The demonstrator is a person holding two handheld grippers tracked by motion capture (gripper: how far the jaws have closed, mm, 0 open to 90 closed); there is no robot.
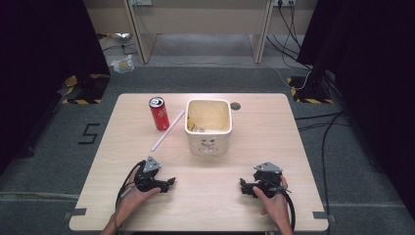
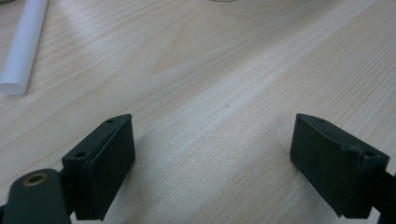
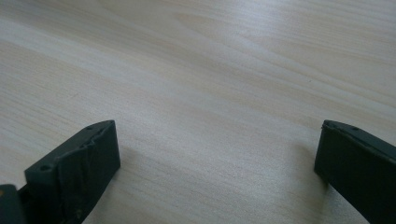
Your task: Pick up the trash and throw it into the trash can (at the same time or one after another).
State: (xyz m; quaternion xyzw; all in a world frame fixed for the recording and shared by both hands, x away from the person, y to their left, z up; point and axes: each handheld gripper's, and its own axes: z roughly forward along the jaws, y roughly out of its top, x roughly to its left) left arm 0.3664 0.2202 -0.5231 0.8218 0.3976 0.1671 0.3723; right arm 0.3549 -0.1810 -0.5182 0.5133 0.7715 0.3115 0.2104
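2 claws rest wide apart on the bench, with nothing in them.

Near the front edge of the pale wooden bench (image 1: 244, 205), a hand holds the left claw (image 1: 170, 182) and another hand holds the right claw (image 1: 242, 185). They point toward each other and sit well apart. In the left gripper view the left claw (image 2: 212, 158) has its 2 black jaws spread wide, with bare wood between them. In the right gripper view the right claw (image 3: 217, 172) has its jaws spread wide too, over bare wood. Farther back lies a long white plastic tube (image 1: 168, 130), set at a slant; its end shows in the left gripper view (image 2: 21, 51). Just past it stands a red drink can (image 1: 158, 113), upright. Beside the tube sits a cream square tub (image 1: 208, 127), open on top, with scraps inside.
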